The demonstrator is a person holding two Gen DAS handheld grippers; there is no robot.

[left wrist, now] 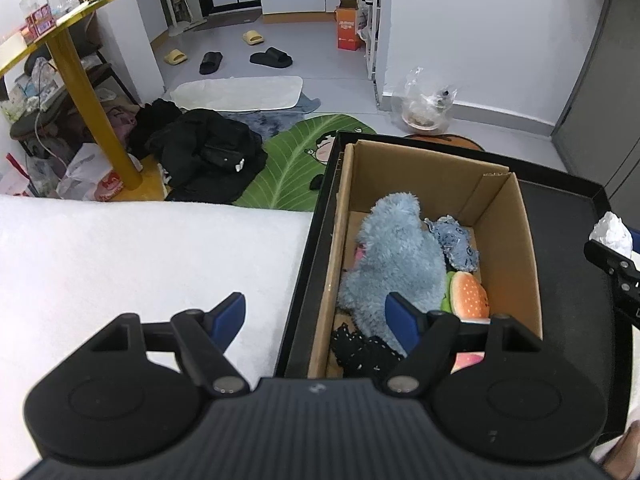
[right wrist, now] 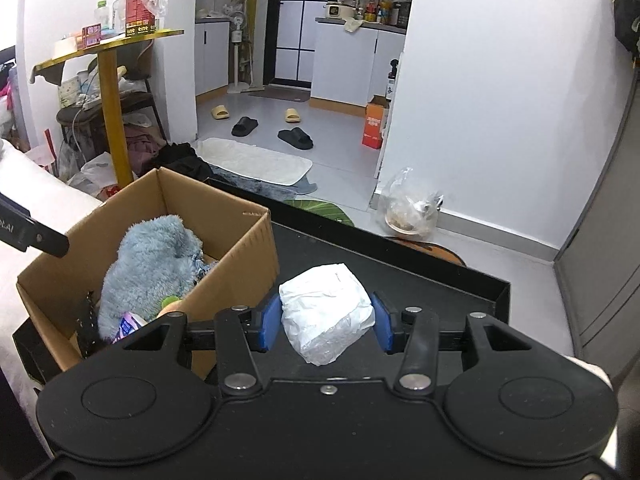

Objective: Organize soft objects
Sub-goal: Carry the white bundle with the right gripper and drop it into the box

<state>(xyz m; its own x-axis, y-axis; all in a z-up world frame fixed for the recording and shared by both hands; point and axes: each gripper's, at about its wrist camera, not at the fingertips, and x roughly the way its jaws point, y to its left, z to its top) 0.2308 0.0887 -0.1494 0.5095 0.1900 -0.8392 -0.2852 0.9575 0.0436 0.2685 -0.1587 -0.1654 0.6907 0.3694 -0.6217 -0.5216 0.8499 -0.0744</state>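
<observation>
A cardboard box stands in a black tray. It holds a fluffy blue plush, a denim scrunchie, a burger toy and black lace fabric. My left gripper is open and empty over the box's near left edge. My right gripper is shut on a white wrapped soft packet, held above the tray right of the box. The packet also shows in the left wrist view.
A white padded surface lies left of the tray. On the floor beyond are black clothes, a leaf-shaped mat, a gold-legged side table, slippers and a plastic bag. A grey cabinet stands at right.
</observation>
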